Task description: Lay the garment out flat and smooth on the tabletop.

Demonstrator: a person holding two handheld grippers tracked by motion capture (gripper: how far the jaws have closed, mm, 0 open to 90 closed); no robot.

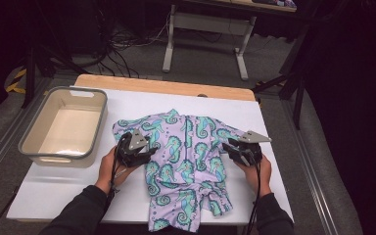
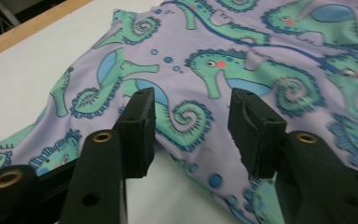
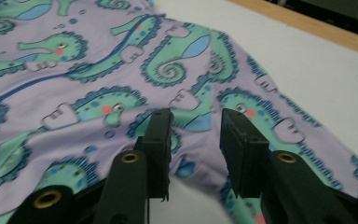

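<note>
Swimsuit point(image 1: 183, 161) lies spread flat on the counter point(image 1: 54, 188) for folding; both grippers' point(image 1: 136, 149) point(image 1: 242, 149) fingers point(image 2: 142, 123) stand half-open, holding nothing.

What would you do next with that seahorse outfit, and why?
Probably take a fresh grip on each side edge and fold it inward. The seahorse garment lies spread flat on the white table, both the left hand-held gripper and the right hand-held gripper stand open at its sides with nothing pinched, and the grey bin beside it waits empty.
</note>
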